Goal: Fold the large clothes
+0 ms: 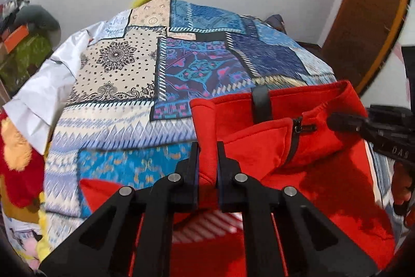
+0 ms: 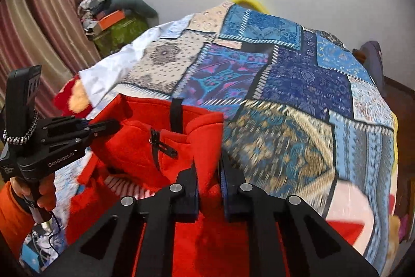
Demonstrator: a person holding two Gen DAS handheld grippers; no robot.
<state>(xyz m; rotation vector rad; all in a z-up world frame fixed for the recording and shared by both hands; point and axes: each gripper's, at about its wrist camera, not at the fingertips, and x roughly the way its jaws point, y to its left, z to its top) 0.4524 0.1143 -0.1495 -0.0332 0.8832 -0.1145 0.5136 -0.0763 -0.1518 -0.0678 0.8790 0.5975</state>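
Note:
A red fleece jacket (image 1: 272, 147) with a black zipper and a black hanging loop lies on the patchwork bedspread (image 1: 160, 74), collar towards the far side. My left gripper (image 1: 207, 147) is shut on the jacket's left collar edge. In the right wrist view the jacket (image 2: 145, 142) lies at lower left and my right gripper (image 2: 208, 165) is shut on its right collar edge. Each gripper shows in the other's view: the right one (image 1: 337, 121) at the collar's right, the left one (image 2: 109, 127) at its left.
The bedspread (image 2: 298, 95) covers the whole bed. Stuffed toys (image 1: 18, 160) lie along the left edge. A pile of boxes and clothes (image 2: 114, 17) stands by the curtain (image 2: 39, 25). A wooden door (image 1: 363, 17) is at the right.

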